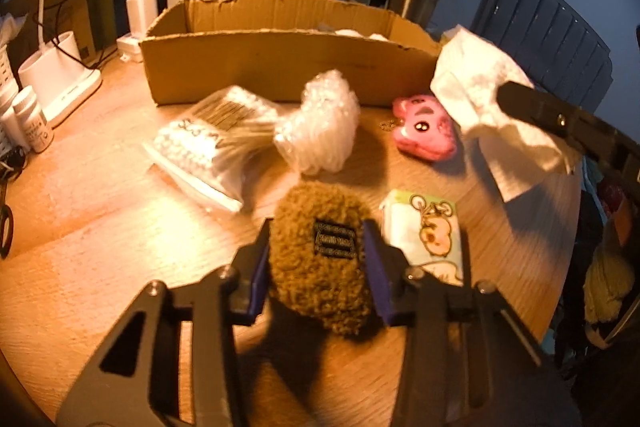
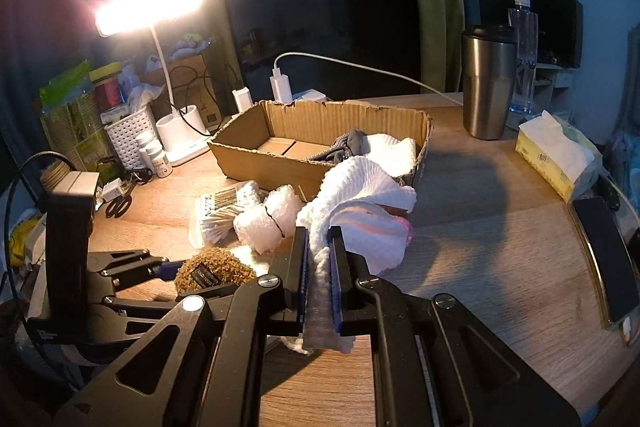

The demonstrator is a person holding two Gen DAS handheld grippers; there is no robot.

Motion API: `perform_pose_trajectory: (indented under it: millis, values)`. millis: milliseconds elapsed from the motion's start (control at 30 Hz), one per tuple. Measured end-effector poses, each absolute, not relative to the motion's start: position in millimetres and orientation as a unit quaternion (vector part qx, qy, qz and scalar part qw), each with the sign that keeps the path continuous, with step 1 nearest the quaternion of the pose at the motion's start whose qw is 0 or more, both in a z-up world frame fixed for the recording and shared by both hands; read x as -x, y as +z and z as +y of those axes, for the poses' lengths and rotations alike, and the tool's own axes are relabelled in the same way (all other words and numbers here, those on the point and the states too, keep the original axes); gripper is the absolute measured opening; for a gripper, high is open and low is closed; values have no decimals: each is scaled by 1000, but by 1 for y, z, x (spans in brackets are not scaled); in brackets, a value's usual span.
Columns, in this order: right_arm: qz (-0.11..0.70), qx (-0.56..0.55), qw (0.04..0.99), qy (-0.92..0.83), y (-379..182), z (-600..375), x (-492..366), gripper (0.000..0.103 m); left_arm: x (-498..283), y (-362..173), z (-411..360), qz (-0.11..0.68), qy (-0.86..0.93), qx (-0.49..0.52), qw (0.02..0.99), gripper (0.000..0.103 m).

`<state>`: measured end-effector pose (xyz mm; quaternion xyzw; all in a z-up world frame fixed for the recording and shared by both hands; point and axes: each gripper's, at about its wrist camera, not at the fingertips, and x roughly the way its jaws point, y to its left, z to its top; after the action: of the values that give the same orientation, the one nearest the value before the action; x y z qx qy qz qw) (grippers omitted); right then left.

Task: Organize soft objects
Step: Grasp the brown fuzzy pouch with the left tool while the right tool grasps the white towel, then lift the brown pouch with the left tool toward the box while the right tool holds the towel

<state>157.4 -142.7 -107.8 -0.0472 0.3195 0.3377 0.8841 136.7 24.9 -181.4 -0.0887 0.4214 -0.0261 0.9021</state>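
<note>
Corrugated brown cardboard box [image 2: 320, 143], open-topped and shallow, sits at the far side of the round wooden table [image 2: 500, 247]; a grey cloth and a white one already lie inside its right end.

White waffle-weave cloth [image 2: 360, 203]: bunched, lifted off the table, hanging just in front of the box's near right corner. The right gripper [image 2: 318, 239] is clamped on its trailing edge, jaws nearly together. This hand is the nearer one to the box.

Olive-brown fuzzy pouch with a black label [image 1: 320, 259]: at the near edge of the table, well apart from the box, long axis running along the fingers. The left gripper [image 1: 316, 259] has its pads pressing on both flanks.

Judgement: the box lies straight ahead of the left gripper, beyond the crumpled bubble wrap [image 1: 320, 123] and the bag of cotton swabs [image 1: 208, 143]; the pouch must clear these.

The pink plush keychain [image 1: 424, 127] and small printed tissue packet [image 1: 424, 231] lie untouched.
</note>
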Motion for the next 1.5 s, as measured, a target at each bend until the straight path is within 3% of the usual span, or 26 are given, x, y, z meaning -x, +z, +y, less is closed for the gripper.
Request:
perform_pose_trajectory:
  millis: [833,1500]
  values:
    - [278,62,895,343,-67,-136,-148,11,-108,-87,59,287,-10,83,954,39]
    - [245,81,901,348,-35,-118,-147,11,-109,-45,78,223,-4,86,971,39]
